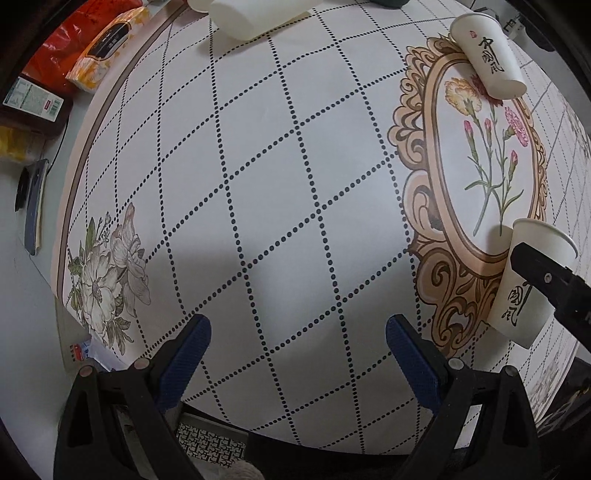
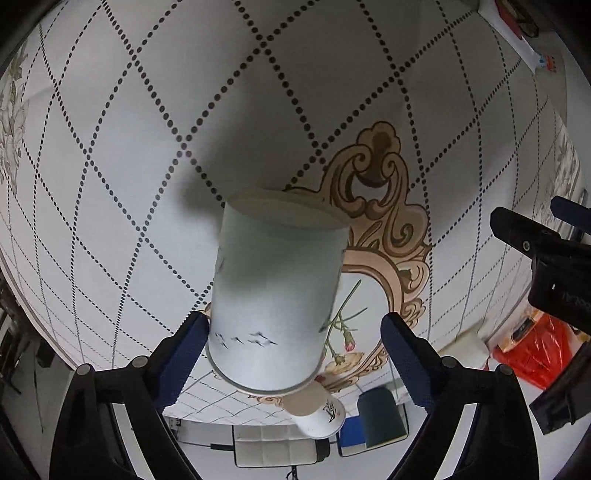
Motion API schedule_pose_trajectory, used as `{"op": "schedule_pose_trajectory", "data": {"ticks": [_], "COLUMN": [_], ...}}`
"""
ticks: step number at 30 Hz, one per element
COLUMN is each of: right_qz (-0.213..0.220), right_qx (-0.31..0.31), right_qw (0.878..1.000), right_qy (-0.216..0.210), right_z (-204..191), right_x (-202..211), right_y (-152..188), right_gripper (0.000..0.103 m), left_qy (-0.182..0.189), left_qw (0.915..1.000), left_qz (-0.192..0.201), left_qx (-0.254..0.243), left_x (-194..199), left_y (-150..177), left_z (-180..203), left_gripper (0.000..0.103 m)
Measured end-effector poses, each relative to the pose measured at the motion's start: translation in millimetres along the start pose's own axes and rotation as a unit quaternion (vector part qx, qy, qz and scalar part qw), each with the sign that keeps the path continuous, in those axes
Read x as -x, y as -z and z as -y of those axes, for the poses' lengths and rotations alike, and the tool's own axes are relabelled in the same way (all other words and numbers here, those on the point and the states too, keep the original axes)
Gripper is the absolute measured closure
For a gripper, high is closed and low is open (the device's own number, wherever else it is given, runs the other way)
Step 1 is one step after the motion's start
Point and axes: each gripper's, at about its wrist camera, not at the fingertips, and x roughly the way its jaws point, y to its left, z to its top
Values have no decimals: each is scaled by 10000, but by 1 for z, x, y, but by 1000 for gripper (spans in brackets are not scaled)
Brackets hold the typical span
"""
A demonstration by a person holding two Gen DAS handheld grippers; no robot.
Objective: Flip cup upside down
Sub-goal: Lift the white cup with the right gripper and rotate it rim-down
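- At the far left of the left wrist view, off the cloth, lie one dark flat device, one dark tray with a labelled box in it, one red bag and one yellow tissue pack.
- The counter carries a white cloth with dotted diamonds. The left tongs hang over it with the jaws spread wide and nothing between them.
- At the top edge lies a white thing; I cannot tell what it is.
- More to the right, a lying cup with black letters rests on its side at the upper end of the printed gold frame.
- Well apart from it, near the lower end of that frame, is the cup, rim uppermost and a little tilted. One black finger of the right tongs crosses in front of it. This view shows two lettered cups.
- In the right wrist view the right tongs are also spread wide. The cup is between the jaws and its wall touches the left-hand pad. The other pad is apart from it, so nothing is clamped.
- The rolled rim is the end nearer to the camera. I cannot tell if the far end rests on the counter.
- Beyond the cup are the lying cup, one dark green cup and one white box. The left tongs and the red bag show at the right edge.
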Motion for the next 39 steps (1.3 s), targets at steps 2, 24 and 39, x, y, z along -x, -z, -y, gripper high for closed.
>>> {"op": "schedule_pose_trajectory", "data": {"ticks": [2,24,39], "right_qz": [4,48,-79], "right_qx": [45,-596,-3520], "right_qw": [10000,9980,9234], "right_qy": [-53,-224,-1526], "right_z": [3,30,92], "right_x": [-3,-22,-43], "right_y": [1,-10,38], "right_gripper": [12,37,37], "left_qy": [-2,-68,-166], "left_qw": [10000,9999,9995], "left_qz": [-6,59,187], "left_qx": [25,-58,-178], "left_x": [-3,3,23], "left_y": [-1,-3,-9], "left_z": [-2,-8,-8], "left_gripper": [6,6,6]}}
